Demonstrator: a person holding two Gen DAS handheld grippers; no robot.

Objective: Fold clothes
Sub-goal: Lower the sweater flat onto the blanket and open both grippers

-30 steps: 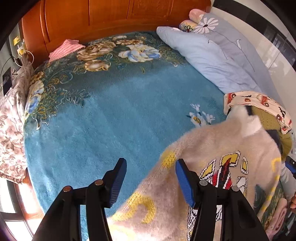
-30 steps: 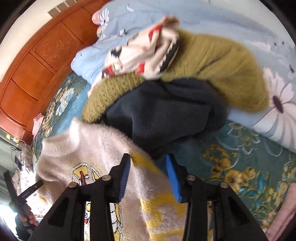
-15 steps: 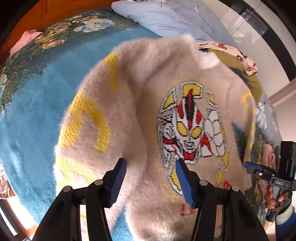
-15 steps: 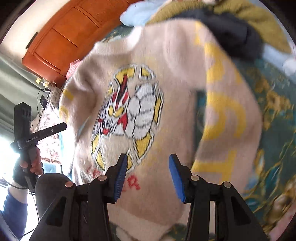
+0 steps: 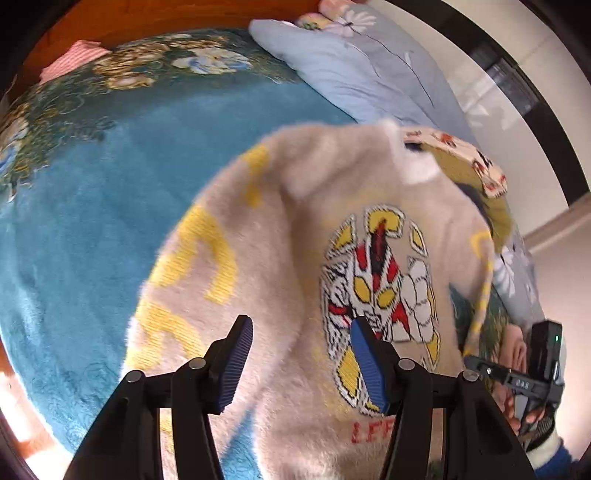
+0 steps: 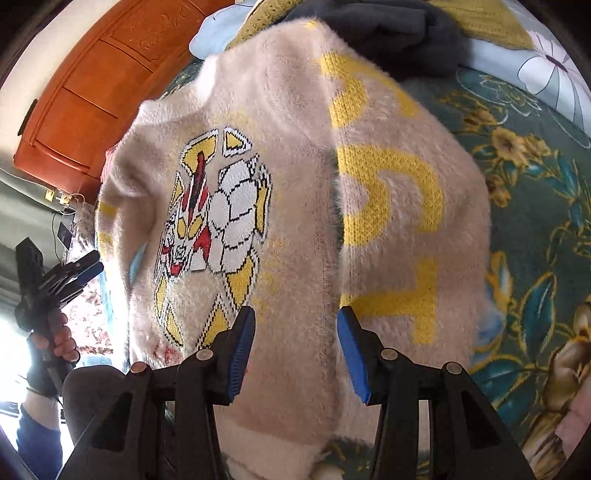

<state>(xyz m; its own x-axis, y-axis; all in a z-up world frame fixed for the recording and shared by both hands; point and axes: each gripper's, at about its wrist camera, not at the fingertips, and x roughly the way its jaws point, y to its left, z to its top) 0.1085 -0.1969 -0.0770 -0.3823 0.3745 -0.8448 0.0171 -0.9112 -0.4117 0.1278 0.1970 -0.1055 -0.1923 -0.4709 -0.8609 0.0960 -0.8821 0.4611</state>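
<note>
On the bed's blue blanket [image 5: 110, 206], toward its near edge, the fuzzy beige sweater [image 5: 295, 240] lies spread front-up, no fold made yet; sleeves and body all remain to fold. Left gripper [image 5: 301, 363] and right gripper [image 6: 295, 349] hover above it, jaws apart, holding nothing

Sweater [image 5: 295, 229] on blue bed blanket [image 5: 92, 221]

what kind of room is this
Most likely a bedroom. A sweater lies spread on a bed covered by a blue floral blanket, with a carved wooden headboard behind, a pale blue pillow, and more clothes piled nearby.
</note>
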